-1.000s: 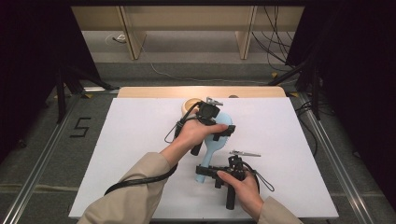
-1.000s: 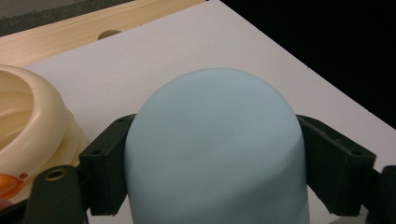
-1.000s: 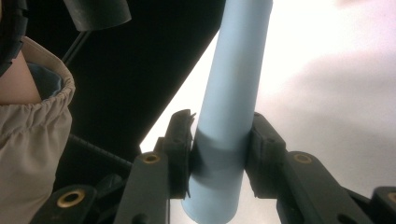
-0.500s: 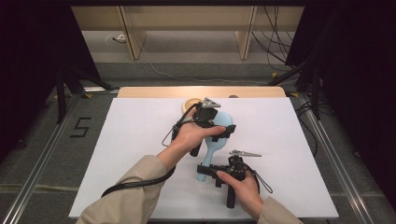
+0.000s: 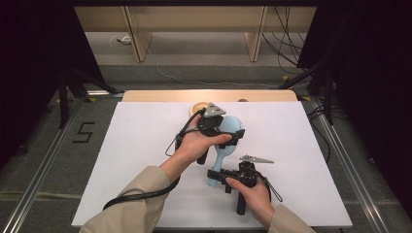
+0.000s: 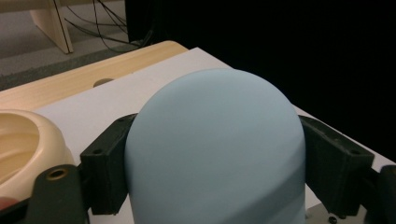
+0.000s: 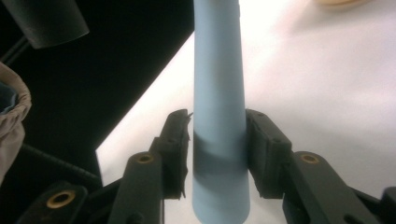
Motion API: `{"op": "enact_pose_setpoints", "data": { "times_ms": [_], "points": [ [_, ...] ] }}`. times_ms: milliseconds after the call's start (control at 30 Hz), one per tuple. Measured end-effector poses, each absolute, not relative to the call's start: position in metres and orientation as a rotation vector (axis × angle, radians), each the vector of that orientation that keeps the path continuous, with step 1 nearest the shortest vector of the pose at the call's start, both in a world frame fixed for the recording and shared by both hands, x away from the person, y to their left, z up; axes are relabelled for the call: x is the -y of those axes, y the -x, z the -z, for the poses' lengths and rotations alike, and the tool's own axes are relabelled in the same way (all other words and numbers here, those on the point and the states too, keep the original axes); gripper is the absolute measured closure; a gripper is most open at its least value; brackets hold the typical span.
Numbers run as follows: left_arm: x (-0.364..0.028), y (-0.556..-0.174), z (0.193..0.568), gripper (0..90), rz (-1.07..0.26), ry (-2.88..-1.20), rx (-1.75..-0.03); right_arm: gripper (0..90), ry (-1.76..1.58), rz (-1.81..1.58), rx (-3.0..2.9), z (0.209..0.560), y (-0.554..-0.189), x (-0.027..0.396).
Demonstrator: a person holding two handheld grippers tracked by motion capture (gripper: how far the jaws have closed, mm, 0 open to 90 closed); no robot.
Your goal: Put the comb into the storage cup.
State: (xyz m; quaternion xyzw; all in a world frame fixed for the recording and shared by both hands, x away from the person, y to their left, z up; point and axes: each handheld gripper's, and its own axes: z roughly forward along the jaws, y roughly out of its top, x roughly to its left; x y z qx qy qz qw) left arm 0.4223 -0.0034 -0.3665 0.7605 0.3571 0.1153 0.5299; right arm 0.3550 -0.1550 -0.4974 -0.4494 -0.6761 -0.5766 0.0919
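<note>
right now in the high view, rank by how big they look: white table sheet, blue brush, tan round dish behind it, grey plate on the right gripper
1. white table sheet, by far the largest
2. blue brush, head to handle
3. grey plate on the right gripper and tan round dish: they look alike, and the dish is partly hidden, so I leave them unranked
</note>
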Motion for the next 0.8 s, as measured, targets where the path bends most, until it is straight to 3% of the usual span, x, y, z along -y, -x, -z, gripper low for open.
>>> {"op": "enact_pose_setpoints", "data": {
  "times_ms": [800],
  "points": [
    [-0.009, -0.410, 0.364, 19.6, -0.365, -1.736, -0.811, 27.0, 1.385, 1.808, 2.287, 0.483, -0.360, 0.160]
  ]
}}
